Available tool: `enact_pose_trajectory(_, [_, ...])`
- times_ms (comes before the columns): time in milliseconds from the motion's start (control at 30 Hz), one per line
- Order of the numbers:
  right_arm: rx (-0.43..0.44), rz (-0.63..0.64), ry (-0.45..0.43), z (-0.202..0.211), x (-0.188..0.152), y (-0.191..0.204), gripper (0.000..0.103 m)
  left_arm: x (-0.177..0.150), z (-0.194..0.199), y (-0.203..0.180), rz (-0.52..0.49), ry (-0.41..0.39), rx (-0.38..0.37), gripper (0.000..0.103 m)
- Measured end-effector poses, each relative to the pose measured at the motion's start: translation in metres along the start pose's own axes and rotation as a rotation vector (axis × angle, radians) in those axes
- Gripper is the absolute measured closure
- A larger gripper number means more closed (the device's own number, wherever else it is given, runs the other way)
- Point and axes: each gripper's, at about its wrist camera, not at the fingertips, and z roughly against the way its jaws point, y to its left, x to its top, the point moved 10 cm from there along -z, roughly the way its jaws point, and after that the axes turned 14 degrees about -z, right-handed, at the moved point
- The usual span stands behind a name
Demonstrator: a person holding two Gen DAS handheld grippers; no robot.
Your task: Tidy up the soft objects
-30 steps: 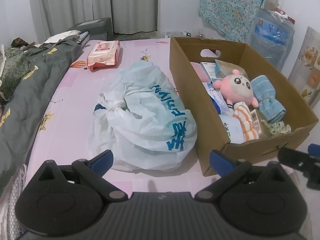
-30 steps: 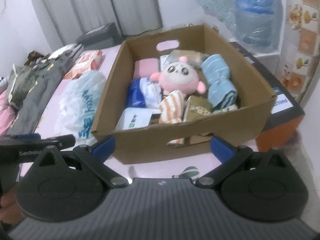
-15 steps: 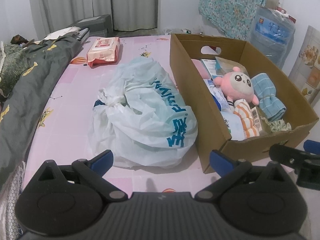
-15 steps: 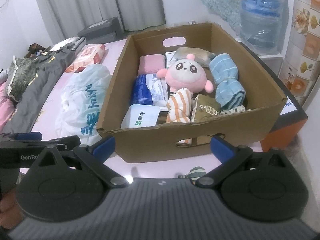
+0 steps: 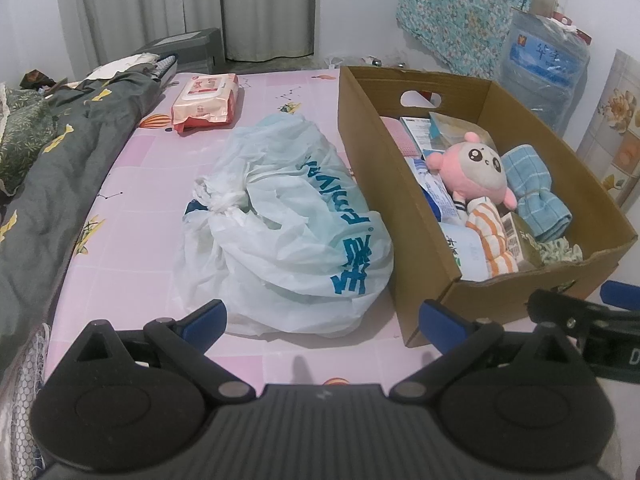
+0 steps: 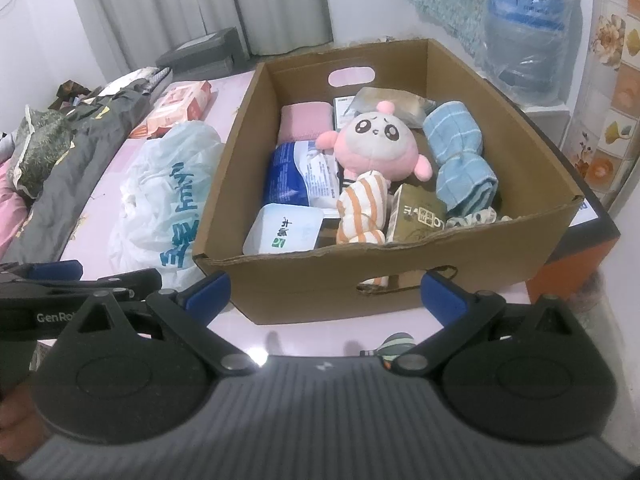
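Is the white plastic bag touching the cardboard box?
Touching. In the left wrist view the white plastic bag bulges against the left wall of the cardboard box with no pink sheet visible between them; the right wrist view agrees.

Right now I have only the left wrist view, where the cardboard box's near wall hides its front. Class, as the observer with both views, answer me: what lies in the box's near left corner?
Observer: In the right wrist view, a white pack with a green logo lies flat in that corner of the cardboard box.
Operator: Anything on the outside of the near wall?
Observer: A handle cutout sits in its middle.
Operator: What is beyond the box's right side?
Observer: An orange-and-black cabinet stands beside the bed there.
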Motion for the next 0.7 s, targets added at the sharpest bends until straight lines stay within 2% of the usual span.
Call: enact_pose_trajectory(700, [-0.006,0.003,0.006,-0.0017,-0.0035,-0.0016,0.001,-0.0002,0.0002,-0.0005,0.0,0.0,-0.001,0.0])
